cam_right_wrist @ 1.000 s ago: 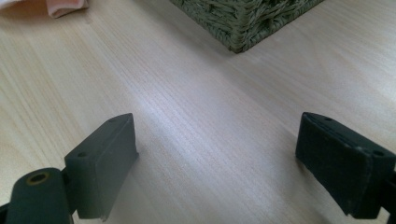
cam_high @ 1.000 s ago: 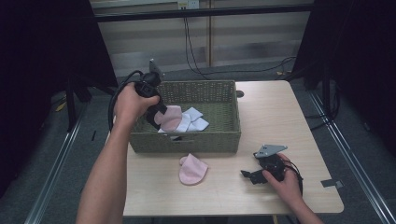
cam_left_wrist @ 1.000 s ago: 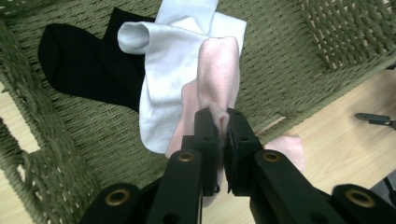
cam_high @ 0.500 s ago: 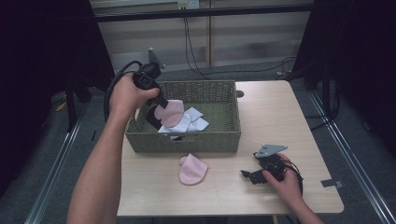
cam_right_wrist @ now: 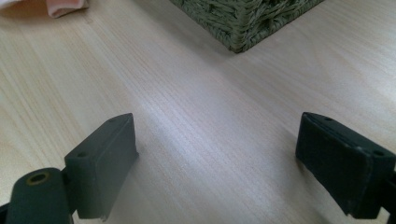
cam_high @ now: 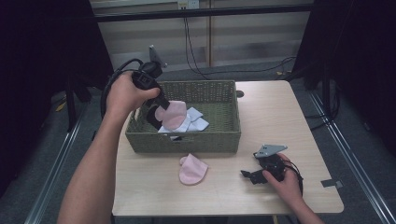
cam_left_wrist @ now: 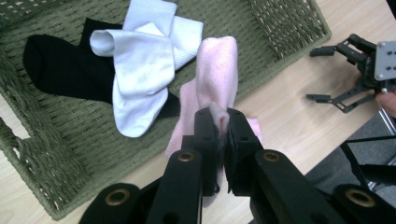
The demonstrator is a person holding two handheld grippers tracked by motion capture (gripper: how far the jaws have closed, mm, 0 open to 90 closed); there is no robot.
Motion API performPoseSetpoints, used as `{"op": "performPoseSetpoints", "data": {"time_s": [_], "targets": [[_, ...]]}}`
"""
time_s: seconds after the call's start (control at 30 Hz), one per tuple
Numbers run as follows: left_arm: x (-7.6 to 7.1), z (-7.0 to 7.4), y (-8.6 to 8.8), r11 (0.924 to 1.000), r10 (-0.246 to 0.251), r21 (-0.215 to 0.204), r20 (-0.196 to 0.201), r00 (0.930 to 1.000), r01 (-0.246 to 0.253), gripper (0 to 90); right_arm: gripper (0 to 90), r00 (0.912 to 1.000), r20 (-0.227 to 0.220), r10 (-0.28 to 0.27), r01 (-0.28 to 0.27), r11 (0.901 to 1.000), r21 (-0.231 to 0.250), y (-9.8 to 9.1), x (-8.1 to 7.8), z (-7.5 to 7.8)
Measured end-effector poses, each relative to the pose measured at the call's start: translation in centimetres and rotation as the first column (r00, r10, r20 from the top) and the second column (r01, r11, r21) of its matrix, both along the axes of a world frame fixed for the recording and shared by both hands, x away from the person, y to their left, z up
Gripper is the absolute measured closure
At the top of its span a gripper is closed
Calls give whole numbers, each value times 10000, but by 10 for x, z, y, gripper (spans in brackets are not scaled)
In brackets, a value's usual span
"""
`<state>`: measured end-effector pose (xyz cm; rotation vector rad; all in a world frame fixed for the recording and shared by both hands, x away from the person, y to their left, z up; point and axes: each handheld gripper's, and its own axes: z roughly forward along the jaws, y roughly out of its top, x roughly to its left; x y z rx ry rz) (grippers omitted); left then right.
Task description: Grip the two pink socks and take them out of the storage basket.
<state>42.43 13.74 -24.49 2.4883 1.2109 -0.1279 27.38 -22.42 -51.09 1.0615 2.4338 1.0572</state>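
High view puts the pink sock (cam_high: 172, 115) you are holding above the left half of the green wicker basket (cam_high: 224, 140), hanging clear of the socks below it. Your left claw (cam_high: 158, 112) is pinching that sock by one edge; in the left gripper view the fabric (cam_left_wrist: 215, 79) is clamped between the two pressed-together jaws and drapes away from them. Beneath it, inside the basket, lie white socks (cam_left_wrist: 140, 60) on top of a black sock (cam_left_wrist: 56, 70). A second pink sock (cam_high: 192, 169) lies flat on the desk (cam_high: 275, 112) just in front of the basket, apart from both claws. Your right claw (cam_high: 250, 176) rests on the desk near its front right area, well apart from the basket; the right gripper view shows its jaws spread wide with bare wood between them and a basket corner (cam_right_wrist: 243, 23) ahead.
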Motion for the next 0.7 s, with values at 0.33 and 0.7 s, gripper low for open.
{"op": "performPoseSetpoints", "data": {"time_s": [0.33,0.7], "targets": [[-17,4,-3,9992,-406,-47,-184,9990,405,849,117,10000,1,0,0,10000,-1,0,0,0],[-29,0,-6,9970,-764,-142,-242,9968,761,848,117,10000,19,0,0,10000,15,0,0,0]]}}
